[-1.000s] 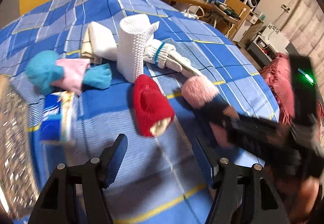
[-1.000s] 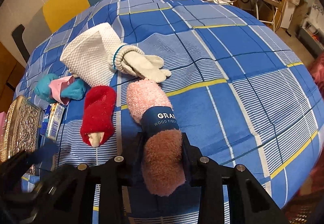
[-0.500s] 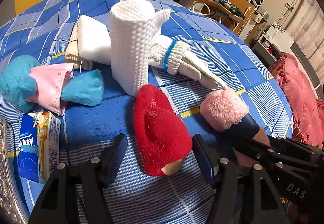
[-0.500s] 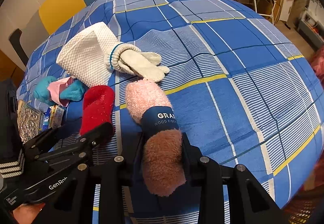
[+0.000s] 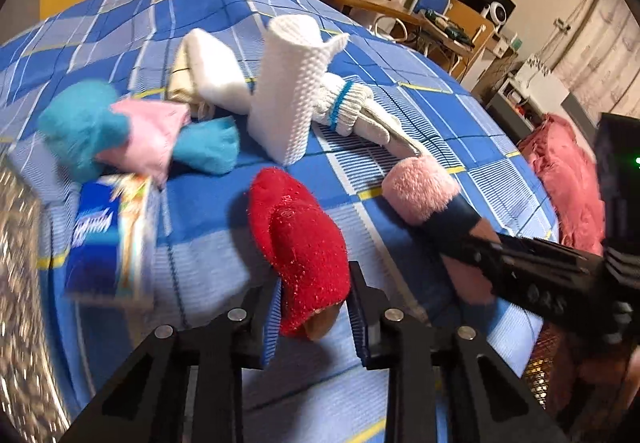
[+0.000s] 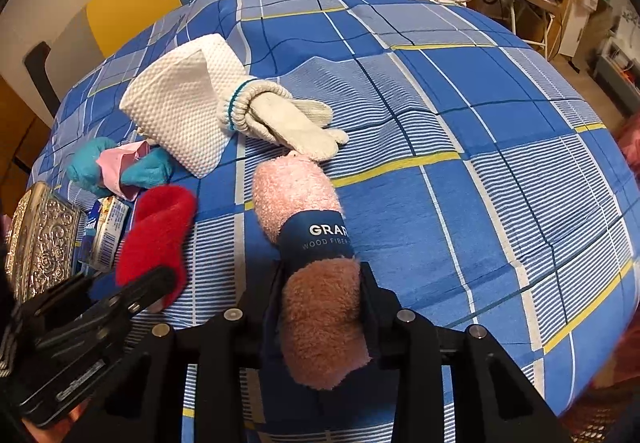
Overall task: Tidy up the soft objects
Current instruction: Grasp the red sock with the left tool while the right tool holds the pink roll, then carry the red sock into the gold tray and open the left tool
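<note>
While the blue plaid cloth (image 6: 480, 91) fills most of both views, covering the desk, I see the soft things gathered toward its left part. Biggest among them is a white waffle-textured roll (image 5: 290, 91), standing upright in my left view, with a white knit glove (image 6: 288, 119) lying against its side. Behind the roll sits a white folded pad (image 5: 216, 71). A teal plush piece with a pink cloth (image 5: 148, 135) across it lies left of the roll, and a blue printed packet (image 5: 106, 239) rests just below that, next to an embossed metal tin (image 6: 40, 243).

My right gripper (image 6: 320, 307) has its jaws clamped on the darker end of the 2-tone pink rolled towel (image 6: 308, 231), which carries a navy paper band and lies flat on the cloth.

My left gripper (image 5: 314, 307) has its jaws closing around the near end of the red fuzzy sock (image 5: 300, 239), which lies between them, just beside the pink towel.
</note>
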`<move>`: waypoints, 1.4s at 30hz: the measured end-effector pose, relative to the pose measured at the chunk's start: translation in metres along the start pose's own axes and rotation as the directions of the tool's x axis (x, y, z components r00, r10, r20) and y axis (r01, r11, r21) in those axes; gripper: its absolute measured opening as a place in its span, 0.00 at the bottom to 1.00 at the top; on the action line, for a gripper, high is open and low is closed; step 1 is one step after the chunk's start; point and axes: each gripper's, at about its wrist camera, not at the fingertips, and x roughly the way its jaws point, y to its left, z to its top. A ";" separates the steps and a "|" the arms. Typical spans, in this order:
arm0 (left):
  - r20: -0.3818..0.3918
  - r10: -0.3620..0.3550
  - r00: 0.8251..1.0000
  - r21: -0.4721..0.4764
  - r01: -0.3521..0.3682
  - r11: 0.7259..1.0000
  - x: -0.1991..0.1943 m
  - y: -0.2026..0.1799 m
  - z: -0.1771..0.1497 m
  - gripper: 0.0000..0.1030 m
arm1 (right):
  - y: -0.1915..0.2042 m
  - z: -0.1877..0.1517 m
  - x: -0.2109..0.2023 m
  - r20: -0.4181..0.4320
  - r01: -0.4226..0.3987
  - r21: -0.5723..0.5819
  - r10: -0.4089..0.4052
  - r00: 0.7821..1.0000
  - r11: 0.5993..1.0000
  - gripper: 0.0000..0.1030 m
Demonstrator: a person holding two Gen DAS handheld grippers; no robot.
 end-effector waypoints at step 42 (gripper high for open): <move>0.262 0.262 0.929 -0.418 -0.135 0.898 -0.256 0.262 -0.107 0.28 | 0.033 -0.027 -0.005 0.059 -0.033 -0.088 0.039 0.997 0.996 0.34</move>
